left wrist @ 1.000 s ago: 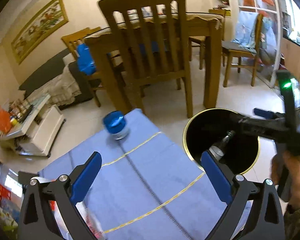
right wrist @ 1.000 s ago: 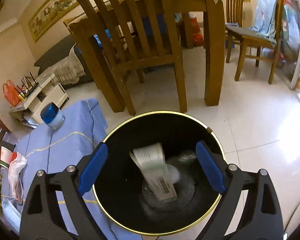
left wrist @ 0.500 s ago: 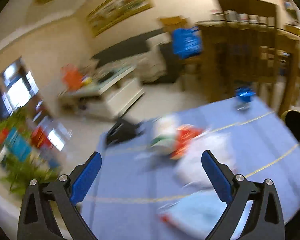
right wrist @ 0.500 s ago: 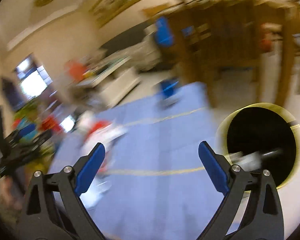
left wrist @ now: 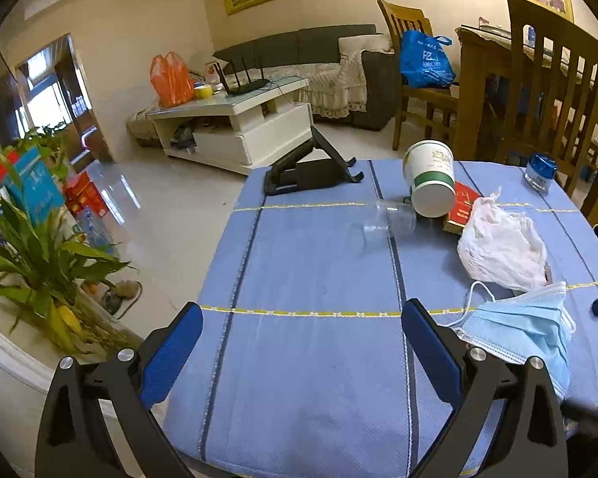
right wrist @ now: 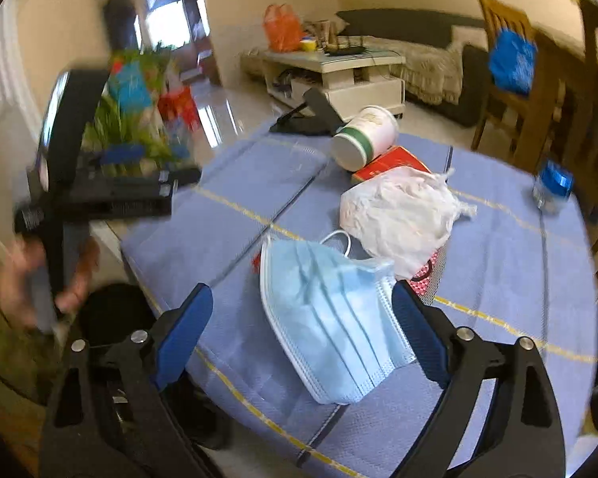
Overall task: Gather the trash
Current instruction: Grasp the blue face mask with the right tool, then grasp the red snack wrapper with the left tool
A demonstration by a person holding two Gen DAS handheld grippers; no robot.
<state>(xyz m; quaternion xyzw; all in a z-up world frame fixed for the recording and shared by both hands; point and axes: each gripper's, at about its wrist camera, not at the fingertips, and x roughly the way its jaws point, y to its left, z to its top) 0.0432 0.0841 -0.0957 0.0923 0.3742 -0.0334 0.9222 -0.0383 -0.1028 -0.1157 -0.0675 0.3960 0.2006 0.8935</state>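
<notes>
The bench [left wrist: 319, 358] is covered by a blue cloth with yellow lines. The left hand-held gripper [left wrist: 299, 342] is held above the near part of the cloth; its jaws are spread wide and nothing is gripped between them.

The right hand-held gripper [right wrist: 303, 326] is positioned over a light-blue face mask [right wrist: 331, 326], which lies flat on the cloth near the bench edge. Its jaws are wide apart and closing slightly; the mask is seen between the blue pads [right wrist: 414, 334], but contact cannot be confirmed.

The remaining trash is located farther along the bench:
- A crumpled white plastic bag [left wrist: 502, 247] lies just beyond the mask, touching it.
- A red packet [left wrist: 462, 207] lies partly under the bag.
- A white paper cup [left wrist: 430, 179] with a green band lies tipped over, resting on the packet.
- A clear plastic cup [left wrist: 386, 223] lies on its side beside the paper cup.

A black folding stand [left wrist: 311, 167] and a blue-capped jar [left wrist: 540, 171] are placed at the far edge.
</notes>
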